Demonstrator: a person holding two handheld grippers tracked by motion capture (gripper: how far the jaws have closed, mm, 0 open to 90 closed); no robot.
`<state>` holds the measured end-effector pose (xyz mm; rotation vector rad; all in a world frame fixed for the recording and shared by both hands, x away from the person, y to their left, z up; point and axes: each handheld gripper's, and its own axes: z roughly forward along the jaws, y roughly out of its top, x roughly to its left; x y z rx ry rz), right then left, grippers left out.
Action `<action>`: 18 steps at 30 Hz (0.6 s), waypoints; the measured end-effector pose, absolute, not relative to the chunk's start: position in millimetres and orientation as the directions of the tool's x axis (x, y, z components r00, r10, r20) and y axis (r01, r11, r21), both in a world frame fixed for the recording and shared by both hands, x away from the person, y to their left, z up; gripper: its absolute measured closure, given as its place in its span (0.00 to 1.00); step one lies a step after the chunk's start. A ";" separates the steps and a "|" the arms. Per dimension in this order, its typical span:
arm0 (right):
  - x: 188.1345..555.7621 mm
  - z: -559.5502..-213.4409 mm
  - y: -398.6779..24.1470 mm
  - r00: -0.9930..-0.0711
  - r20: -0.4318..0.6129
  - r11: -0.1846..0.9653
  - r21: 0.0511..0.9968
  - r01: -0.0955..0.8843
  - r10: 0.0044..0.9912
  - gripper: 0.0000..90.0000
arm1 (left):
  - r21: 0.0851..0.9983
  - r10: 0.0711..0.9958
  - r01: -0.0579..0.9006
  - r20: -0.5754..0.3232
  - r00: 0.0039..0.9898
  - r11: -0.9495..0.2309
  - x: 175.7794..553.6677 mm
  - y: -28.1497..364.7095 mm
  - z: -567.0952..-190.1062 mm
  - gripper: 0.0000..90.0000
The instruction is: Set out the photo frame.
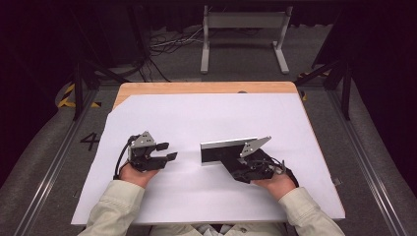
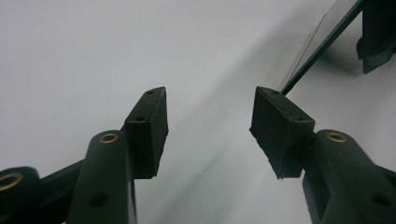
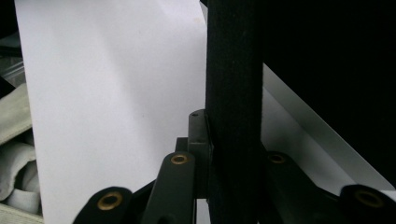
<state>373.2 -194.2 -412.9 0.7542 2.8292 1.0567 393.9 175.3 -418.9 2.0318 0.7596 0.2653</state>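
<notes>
Right claw (image 1: 235, 162): my jaws pinch the edge of the black board, one on each side; I see this in the right gripper view.
Left claw (image 1: 167, 151): my jaws stand wide apart with nothing between them, low over the white sheet.
White sheet (image 1: 206, 118): big, covers most of the wooden table (image 1: 196, 87).
Black board (image 1: 223, 152): flat, with a shiny top edge, stands on its edge near the middle of the sheet, well apart from my left claw.
</notes>
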 end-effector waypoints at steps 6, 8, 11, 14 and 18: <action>366.8 -413.5 -190.9 -0.883 0.098 0.675 0.608 0.418 0.459 0.90 | 0.823 0.602 0.411 -0.108 0.791 -0.392 394.1 174.6 -419.2 0.52; 365.1 -413.9 -190.1 -0.883 0.088 0.679 0.605 0.415 0.460 0.90 | 0.822 0.602 0.416 -0.115 0.790 -0.389 393.6 173.6 -419.4 0.52; 363.0 -414.5 -189.0 -0.883 0.078 0.686 0.600 0.412 0.462 0.90 | 0.821 0.601 0.411 -0.107 0.792 -0.395 393.6 172.7 -419.6 0.52; 360.9 -415.0 -188.2 -0.886 0.063 0.695 0.595 0.403 0.460 0.89 | 0.819 0.597 0.414 -0.113 0.794 -0.397 392.9 171.6 -419.5 0.52; 359.5 -414.8 -187.3 -0.887 0.051 0.704 0.589 0.398 0.459 0.89 | 0.820 0.594 0.413 -0.113 0.796 -0.397 392.6 169.9 -420.0 0.52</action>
